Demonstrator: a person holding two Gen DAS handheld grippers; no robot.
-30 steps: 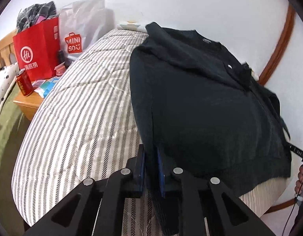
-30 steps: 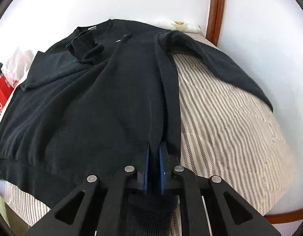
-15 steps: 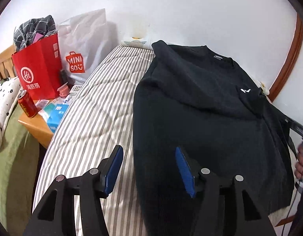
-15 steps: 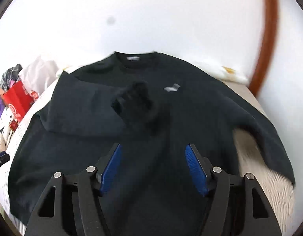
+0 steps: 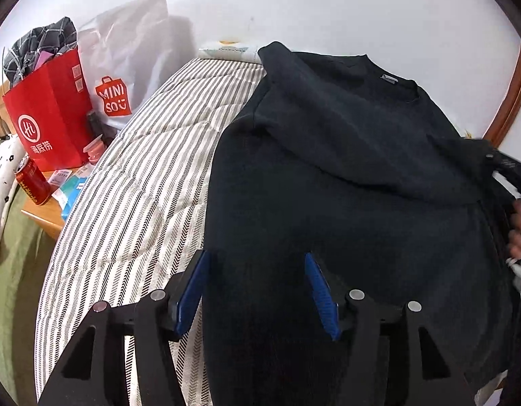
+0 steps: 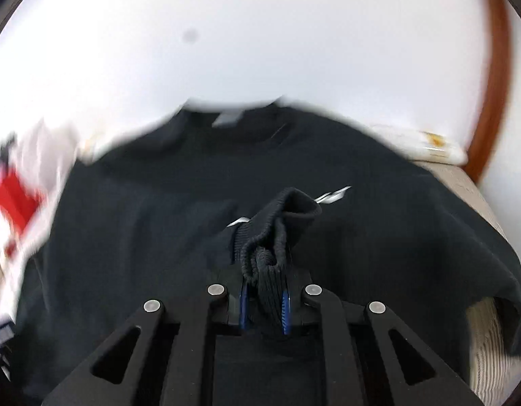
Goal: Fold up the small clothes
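A black sweater (image 5: 345, 176) lies spread on the striped bed (image 5: 152, 182), collar toward the wall, its left sleeve folded across the chest. My left gripper (image 5: 257, 291) is open and empty, hovering over the sweater's lower left edge. My right gripper (image 6: 264, 301) is shut on the ribbed sleeve cuff (image 6: 277, 237) and holds it up above the sweater's chest (image 6: 158, 220). The right wrist view is blurred by motion. The right gripper and the hand holding it show at the right edge of the left wrist view (image 5: 511, 182).
A red paper bag (image 5: 47, 118) and a white Miniso bag (image 5: 125, 77) stand left of the bed by the wall. A red can (image 5: 31, 179) and small packets sit on a wooden nightstand (image 5: 45, 216). A brown wooden frame (image 6: 494, 77) runs up the right wall.
Both grippers let go of the sweater's hem and opened. The right gripper then moved forward and shut on the sleeve cuff. The left gripper has drifted right, still open.
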